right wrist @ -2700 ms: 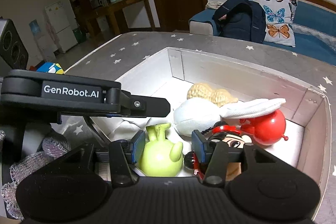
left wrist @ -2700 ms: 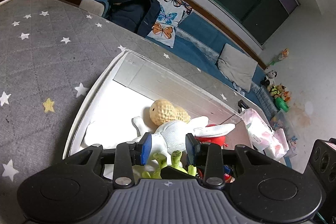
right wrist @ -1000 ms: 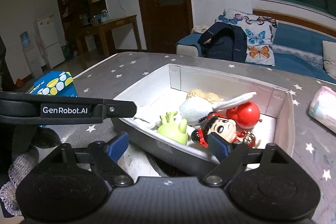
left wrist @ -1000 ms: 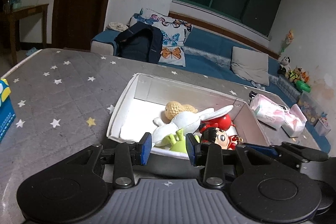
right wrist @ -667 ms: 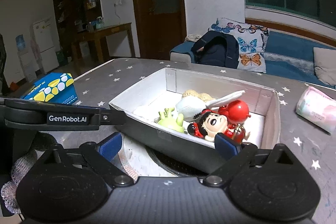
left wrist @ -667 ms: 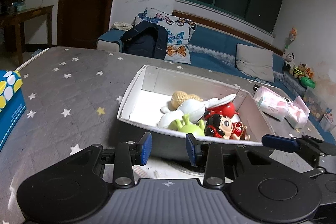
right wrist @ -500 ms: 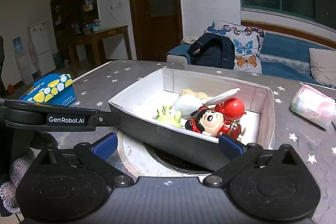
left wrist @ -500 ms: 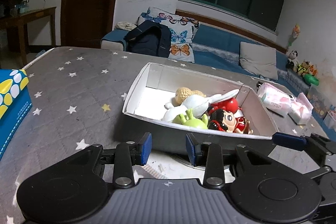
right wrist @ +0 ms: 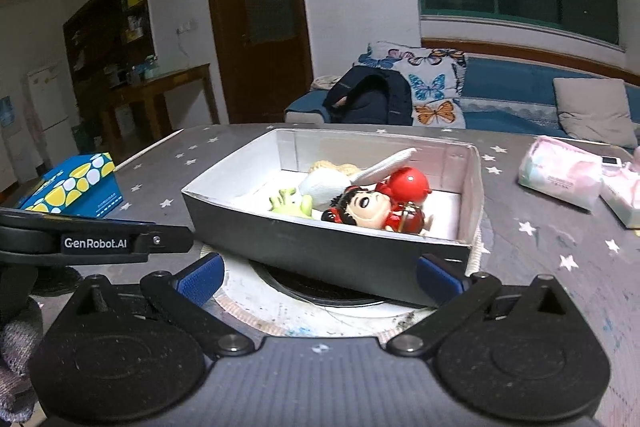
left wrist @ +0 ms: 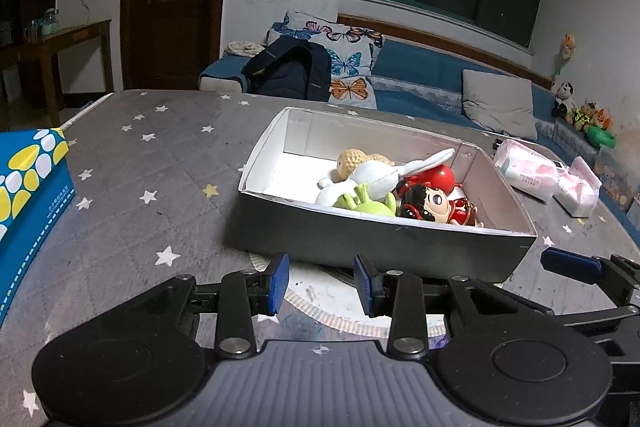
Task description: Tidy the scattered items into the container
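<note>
1. Now the grey box (left wrist: 380, 243) sits mid-tabletop, holding the doll (left wrist: 432, 205), green toy (left wrist: 362, 203), white plush (left wrist: 372, 179), red ball (left wrist: 442, 177) and peanut toy (left wrist: 352, 159).
2. The left gripper (left wrist: 320, 281) hangs empty, jaws parted, just short of the box's near wall.
3. The right gripper (right wrist: 318, 277) has just been opening; it gapes wide, nothing between its pads.
4. A blue tissue box (left wrist: 28, 179) lies at the tabletop's left edge.

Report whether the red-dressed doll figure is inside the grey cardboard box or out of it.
Inside. The red-dressed doll figure lies within the grey cardboard box, below its rim, beside the green toy.
</note>
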Demonstrator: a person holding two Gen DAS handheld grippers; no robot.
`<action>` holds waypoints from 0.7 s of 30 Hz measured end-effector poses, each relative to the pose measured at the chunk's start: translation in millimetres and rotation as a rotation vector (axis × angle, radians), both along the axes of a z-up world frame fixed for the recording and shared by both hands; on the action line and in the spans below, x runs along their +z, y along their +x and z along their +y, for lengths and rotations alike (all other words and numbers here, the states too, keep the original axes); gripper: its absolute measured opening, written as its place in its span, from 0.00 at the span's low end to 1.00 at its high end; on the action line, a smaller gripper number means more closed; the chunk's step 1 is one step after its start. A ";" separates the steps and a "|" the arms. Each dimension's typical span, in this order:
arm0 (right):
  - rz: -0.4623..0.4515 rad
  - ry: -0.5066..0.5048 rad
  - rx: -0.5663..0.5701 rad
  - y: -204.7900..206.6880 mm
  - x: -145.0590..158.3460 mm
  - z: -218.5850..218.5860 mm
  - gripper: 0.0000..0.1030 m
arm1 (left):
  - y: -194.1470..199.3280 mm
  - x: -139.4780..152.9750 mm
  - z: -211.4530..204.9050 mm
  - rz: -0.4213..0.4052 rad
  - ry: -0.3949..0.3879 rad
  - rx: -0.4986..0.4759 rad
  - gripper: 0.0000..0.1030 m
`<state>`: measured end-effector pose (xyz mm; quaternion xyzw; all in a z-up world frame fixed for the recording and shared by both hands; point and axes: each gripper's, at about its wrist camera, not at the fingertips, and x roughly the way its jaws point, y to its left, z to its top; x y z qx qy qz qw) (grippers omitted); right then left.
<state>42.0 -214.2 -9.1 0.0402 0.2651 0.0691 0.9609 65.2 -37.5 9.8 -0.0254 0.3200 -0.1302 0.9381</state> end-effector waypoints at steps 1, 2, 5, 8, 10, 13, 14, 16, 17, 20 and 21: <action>-0.004 0.001 -0.004 -1.5 -0.7 -0.5 1.00 | -1.4 -0.1 -0.5 -0.001 0.001 -0.002 0.37; -0.005 0.003 -0.006 -3.2 -1.2 -0.9 1.00 | -2.9 -0.1 -1.1 -0.001 0.002 -0.005 0.37; 0.002 0.008 -0.009 -6.7 -2.5 -1.0 1.00 | -6.7 -0.5 -3.9 -0.002 0.011 -0.006 0.38; 0.013 0.009 -0.008 -9.3 -5.1 0.2 1.00 | -9.5 -1.2 -7.1 -0.001 0.021 -0.011 0.38; 0.020 0.010 -0.004 -11.9 -7.2 1.5 1.00 | -11.4 -1.7 -9.1 0.000 0.023 -0.019 0.38; 0.031 0.007 -0.007 -14.2 -10.4 2.2 1.00 | -13.1 -2.9 -12.7 -0.001 0.040 -0.019 0.38; 0.035 0.009 -0.008 -14.8 -11.3 2.1 1.00 | -13.7 -3.6 -13.6 -0.001 0.042 -0.020 0.38; 0.045 0.012 -0.015 -15.2 -13.5 1.6 1.00 | -14.4 -4.4 -15.7 0.002 0.049 -0.024 0.37; 0.050 0.013 -0.020 -15.2 -14.6 1.2 1.00 | -14.8 -5.1 -16.9 0.003 0.053 -0.025 0.37; 0.061 0.021 -0.032 -14.8 -17.3 -0.3 1.00 | -15.0 -6.6 -18.8 0.006 0.065 -0.025 0.37; 0.065 0.024 -0.034 -14.7 -18.0 -0.6 1.00 | -14.8 -7.1 -19.4 0.009 0.066 -0.026 0.37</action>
